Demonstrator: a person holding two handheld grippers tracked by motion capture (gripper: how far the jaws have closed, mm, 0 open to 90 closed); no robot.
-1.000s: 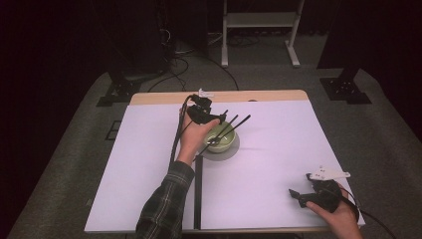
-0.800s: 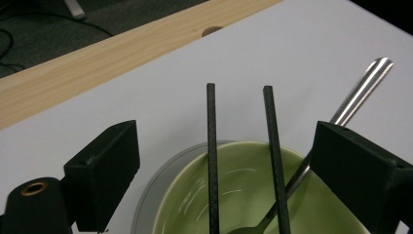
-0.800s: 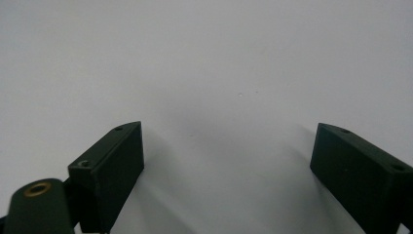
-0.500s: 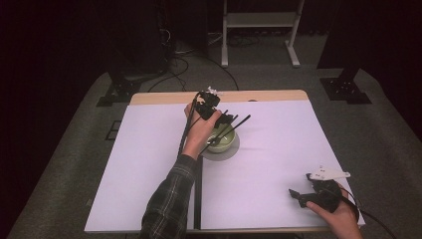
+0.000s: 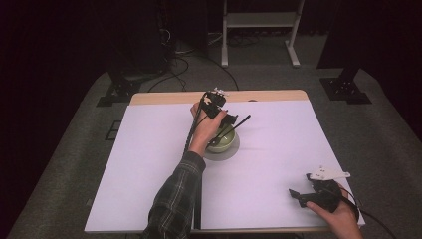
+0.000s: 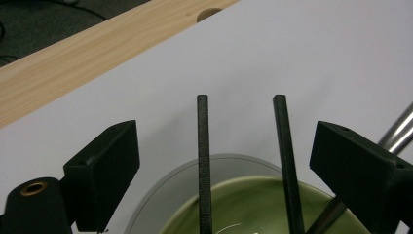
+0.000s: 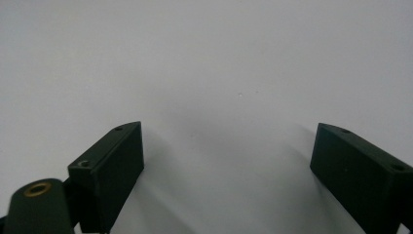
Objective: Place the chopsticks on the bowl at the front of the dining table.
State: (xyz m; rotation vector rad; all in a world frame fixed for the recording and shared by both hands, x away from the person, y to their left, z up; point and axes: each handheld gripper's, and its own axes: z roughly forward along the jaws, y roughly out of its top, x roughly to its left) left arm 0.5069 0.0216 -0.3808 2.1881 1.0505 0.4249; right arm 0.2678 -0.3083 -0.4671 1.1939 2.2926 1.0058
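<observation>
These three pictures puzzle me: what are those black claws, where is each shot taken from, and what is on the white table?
No robot here: a person holds a hand tool with a two-jaw claw in each hand. The high view looks down on the white table from above the person's side. There the left claw hovers over a green bowl on a grey saucer, with black chopsticks leaning out of it. The right claw rests near the table's front corner.

The other two pictures come from cameras riding on the claws. The left gripper view shows its open jaws either side of two chopsticks and beside them a metal handle. The right gripper view shows open jaws over bare table.
</observation>
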